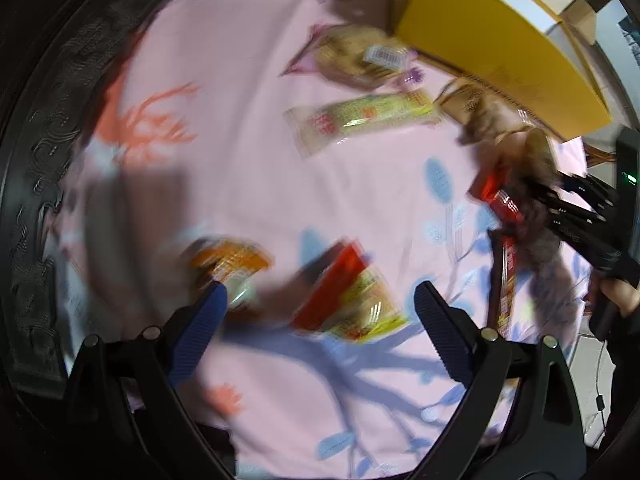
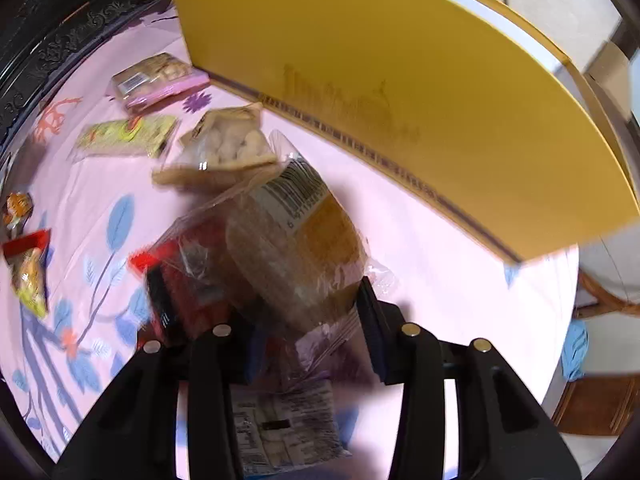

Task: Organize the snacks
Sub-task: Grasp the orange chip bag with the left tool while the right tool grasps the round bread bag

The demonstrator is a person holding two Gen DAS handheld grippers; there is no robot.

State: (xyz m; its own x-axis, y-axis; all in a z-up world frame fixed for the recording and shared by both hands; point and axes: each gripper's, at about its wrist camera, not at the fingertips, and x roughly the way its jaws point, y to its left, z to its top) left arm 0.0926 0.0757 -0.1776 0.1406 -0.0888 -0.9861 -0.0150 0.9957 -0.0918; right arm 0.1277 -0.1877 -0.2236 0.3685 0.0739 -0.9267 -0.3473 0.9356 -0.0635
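Note:
My left gripper (image 1: pixel 320 300) is open and empty above the pink cloth, with a red-and-yellow snack packet (image 1: pixel 352 300) between its fingers and an orange packet (image 1: pixel 228 264) by the left fingertip. My right gripper (image 2: pixel 308 312) is shut on a clear-wrapped brown bread packet (image 2: pixel 296 240) with a barcode label, lifted above the cloth beside a red packet (image 2: pixel 180 276). It also shows in the left wrist view (image 1: pixel 532 184) at the right. The yellow box (image 2: pixel 400 92) stands at the back. A bag of pale puffs (image 2: pixel 228 144), a green-yellow packet (image 2: pixel 124 136) and a pink packet (image 2: pixel 156 80) lie before it.
A dark carved table rim (image 2: pixel 80 28) runs along the left edge of the cloth. The yellow box shows in the left wrist view (image 1: pixel 496 48) at upper right, with a green-yellow packet (image 1: pixel 360 120) and a tan packet (image 1: pixel 360 56) near it. Floor and wooden furniture lie beyond the right edge.

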